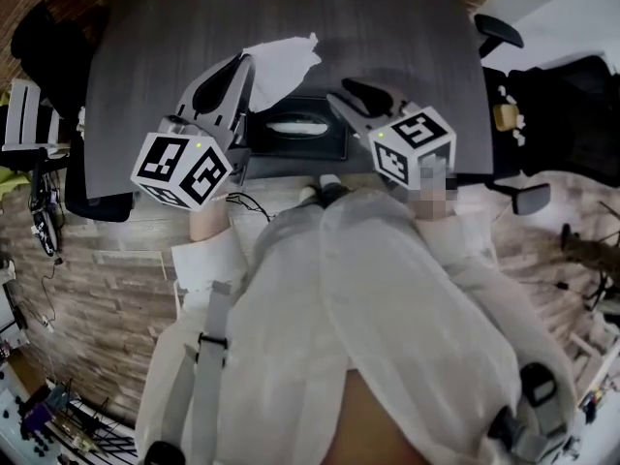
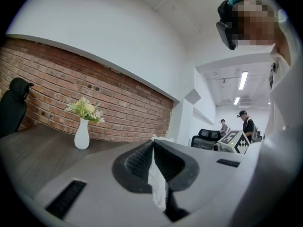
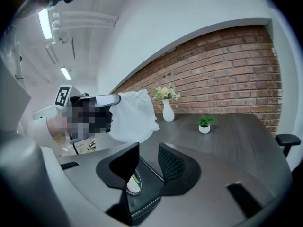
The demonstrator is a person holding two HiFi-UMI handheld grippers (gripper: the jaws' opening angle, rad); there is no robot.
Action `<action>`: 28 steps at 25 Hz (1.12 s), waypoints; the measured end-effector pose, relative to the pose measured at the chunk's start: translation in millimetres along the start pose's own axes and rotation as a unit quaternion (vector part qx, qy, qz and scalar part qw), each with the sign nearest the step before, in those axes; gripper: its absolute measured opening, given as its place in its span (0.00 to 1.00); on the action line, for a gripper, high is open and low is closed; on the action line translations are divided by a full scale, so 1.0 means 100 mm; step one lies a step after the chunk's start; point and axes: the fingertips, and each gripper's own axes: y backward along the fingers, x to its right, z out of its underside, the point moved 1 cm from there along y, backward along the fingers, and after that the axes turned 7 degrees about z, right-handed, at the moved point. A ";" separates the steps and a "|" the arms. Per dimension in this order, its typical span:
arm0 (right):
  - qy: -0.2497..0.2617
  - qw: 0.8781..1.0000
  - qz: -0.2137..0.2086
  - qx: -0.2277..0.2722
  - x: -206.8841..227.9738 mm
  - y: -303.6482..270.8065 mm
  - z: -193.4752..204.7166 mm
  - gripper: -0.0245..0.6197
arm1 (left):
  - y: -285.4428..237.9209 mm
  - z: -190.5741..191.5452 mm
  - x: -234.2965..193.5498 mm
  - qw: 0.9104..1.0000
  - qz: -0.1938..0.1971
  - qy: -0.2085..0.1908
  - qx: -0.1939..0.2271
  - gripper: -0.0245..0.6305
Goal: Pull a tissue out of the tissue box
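A black tissue box (image 1: 295,130) sits near the front edge of the dark table (image 1: 145,37), with white tissue showing in its oval slot. Just above and left of the box, my left gripper (image 1: 246,64) is shut on a white tissue (image 1: 281,58) that hangs free in the air. In the left gripper view the tissue (image 2: 156,179) is pinched between the closed pads (image 2: 142,161). My right gripper (image 1: 345,93) hovers over the box's right end, open and empty. In the right gripper view its jaws (image 3: 149,148) frame the box (image 3: 139,193), with the lifted tissue (image 3: 135,115) to the left.
A white vase with flowers (image 3: 168,110) and a small potted plant (image 3: 204,125) stand at the table's far side by the brick wall. Office chairs (image 1: 499,32) stand at the right. Two people (image 2: 246,124) stand far off in the left gripper view.
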 end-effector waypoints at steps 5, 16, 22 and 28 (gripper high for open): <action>0.007 0.999 -0.031 0.037 -0.11 -0.06 -0.39 0.23 | 0.25 -0.25 -0.13 0.995 -0.061 0.001 0.078 0.05; 0.024 0.988 -0.085 0.131 -0.40 -0.01 -1.10 0.22 | 0.45 -0.36 -0.12 0.986 -0.084 0.027 0.141 0.05; 0.018 0.985 -0.104 0.134 -0.46 -0.06 -1.11 0.15 | 0.48 -0.30 -0.12 0.985 -0.094 0.035 0.141 0.05; 0.023 0.984 -0.121 0.128 -0.49 -0.09 -1.07 0.07 | 0.46 -0.21 -0.13 0.985 -0.098 0.047 0.130 0.05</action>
